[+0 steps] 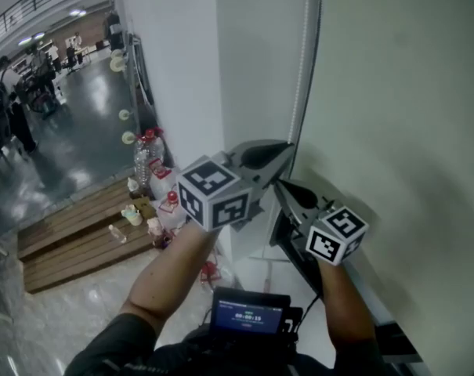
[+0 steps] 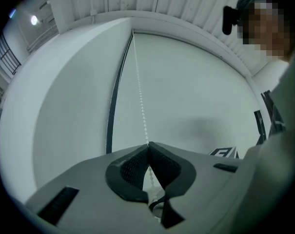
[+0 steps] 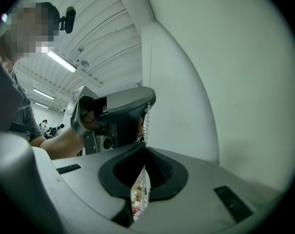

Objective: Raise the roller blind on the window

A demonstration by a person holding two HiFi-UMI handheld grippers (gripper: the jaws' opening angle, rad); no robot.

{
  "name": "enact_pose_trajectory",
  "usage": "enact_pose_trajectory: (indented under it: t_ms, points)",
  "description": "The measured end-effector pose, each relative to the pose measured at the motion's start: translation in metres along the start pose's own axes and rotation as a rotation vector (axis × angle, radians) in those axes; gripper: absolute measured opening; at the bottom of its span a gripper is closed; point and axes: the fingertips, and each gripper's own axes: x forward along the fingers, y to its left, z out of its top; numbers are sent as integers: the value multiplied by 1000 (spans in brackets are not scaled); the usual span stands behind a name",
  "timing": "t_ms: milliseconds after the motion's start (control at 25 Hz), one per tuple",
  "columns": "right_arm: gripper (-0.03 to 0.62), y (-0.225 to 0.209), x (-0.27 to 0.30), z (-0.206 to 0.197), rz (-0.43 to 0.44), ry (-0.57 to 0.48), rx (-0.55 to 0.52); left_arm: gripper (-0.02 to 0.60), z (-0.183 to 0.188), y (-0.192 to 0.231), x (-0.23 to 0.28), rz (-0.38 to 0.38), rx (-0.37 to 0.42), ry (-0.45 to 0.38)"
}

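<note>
We hold the left tongs [image 2: 148, 145] pinched tight on the bead chain [image 2: 140, 96], which runs straight up from their tips. Our right tongs [image 3: 146, 147] sit just below the left ones, likewise closed on the same chain. The roller blind [image 2: 196, 91] hangs lowered just beyond both sets of tips, its pale sheet to the right of the chain.

Grey left gripper [image 2: 147, 144], black pads [image 2: 131, 168], white bead chain [image 2: 140, 99], off-white blind [image 2: 196, 82].

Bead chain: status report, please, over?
Left gripper shut on bead chain, right gripper shut on it below. Roller blind down. Nothing in the way.
</note>
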Motion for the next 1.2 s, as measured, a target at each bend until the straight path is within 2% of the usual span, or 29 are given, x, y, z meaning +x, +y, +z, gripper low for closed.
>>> enact_pose_trajectory:
  t_ms: [200, 880, 1200]
  points:
    - [3, -4, -2, -23, -15, 31, 37, -5, -25, 1, 0, 6, -11, 48]
    - [3, -7, -5, -77, -35, 97, 94, -5, -80, -4, -8, 14, -63, 63]
    - [3, -7, -9, -103, -59, 132, 123, -5, -111, -7, -13, 35, -55, 118]
